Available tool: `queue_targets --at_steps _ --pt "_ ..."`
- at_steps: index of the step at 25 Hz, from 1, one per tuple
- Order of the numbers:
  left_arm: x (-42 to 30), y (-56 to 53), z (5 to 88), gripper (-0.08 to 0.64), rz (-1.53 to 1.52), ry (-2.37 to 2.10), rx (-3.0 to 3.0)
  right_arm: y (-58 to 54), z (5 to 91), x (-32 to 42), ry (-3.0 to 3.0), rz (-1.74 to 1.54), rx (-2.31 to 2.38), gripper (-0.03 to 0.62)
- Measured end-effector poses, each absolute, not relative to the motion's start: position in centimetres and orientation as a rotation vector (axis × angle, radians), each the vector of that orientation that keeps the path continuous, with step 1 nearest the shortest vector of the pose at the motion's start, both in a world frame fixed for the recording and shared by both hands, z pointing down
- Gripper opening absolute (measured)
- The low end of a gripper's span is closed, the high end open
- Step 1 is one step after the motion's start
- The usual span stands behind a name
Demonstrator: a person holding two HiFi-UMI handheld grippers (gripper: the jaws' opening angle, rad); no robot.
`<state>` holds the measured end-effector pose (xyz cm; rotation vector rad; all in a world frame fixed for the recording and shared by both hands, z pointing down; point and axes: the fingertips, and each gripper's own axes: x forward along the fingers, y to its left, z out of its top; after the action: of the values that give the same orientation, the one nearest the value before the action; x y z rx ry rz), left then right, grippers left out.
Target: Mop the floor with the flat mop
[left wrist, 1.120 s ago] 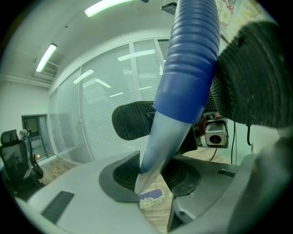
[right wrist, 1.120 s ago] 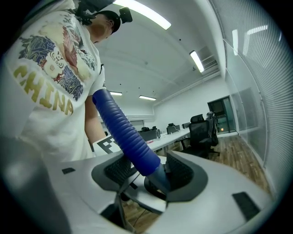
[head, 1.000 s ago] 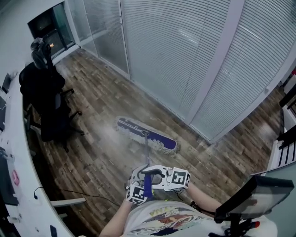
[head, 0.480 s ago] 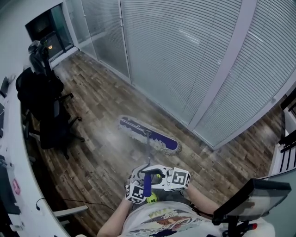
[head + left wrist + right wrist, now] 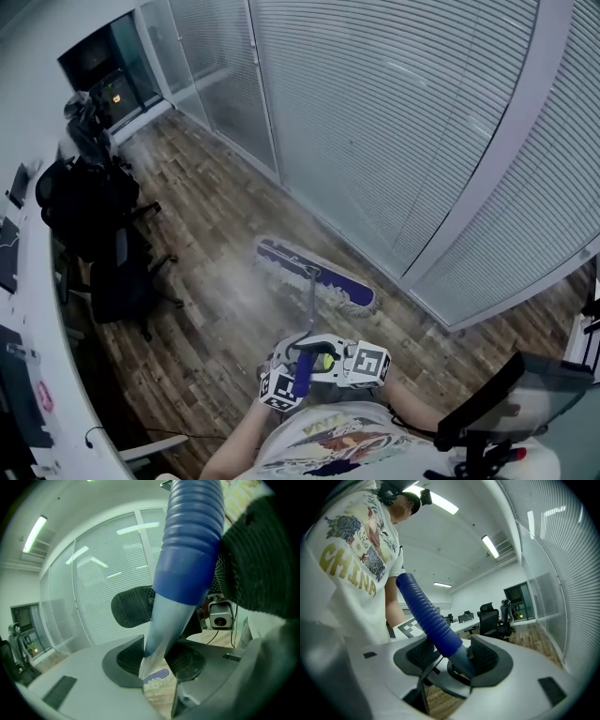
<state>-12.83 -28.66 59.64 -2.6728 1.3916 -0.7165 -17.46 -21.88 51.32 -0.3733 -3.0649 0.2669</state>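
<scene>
Our white plastic left gripper (image 5: pixel 292 375) and right gripper (image 5: pixel 323 356) sit side by side just before our chest. Each clamps its black padded jaws on the flat mop's blue ribbed handle (image 5: pixel 301 373). Our left forearm (image 5: pixel 242 441) and right forearm (image 5: pixel 417 412) angle inward.

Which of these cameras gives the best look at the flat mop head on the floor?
The head view: the whole mop head lies in sight on the wood floor. The left gripper view catches only a sliver of it past the handle. The right gripper view shows just the blue handle, no mop head.
</scene>
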Motion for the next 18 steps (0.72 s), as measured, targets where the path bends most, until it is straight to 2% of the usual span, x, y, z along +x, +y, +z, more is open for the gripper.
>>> queue_targets --at_steps 9,18 --pt "-12.7 -44.8 57.5 0.110 -0.637 1.444 -2.623 -38.2 49.5 -16.8 -3.110 0.273 -0.363 0.233" --pt "-15.0 -53.4 58.9 0.110 -0.697 1.495 -2.601 -46.6 50.7 -19.1 -3.106 0.262 -0.364 0.233"
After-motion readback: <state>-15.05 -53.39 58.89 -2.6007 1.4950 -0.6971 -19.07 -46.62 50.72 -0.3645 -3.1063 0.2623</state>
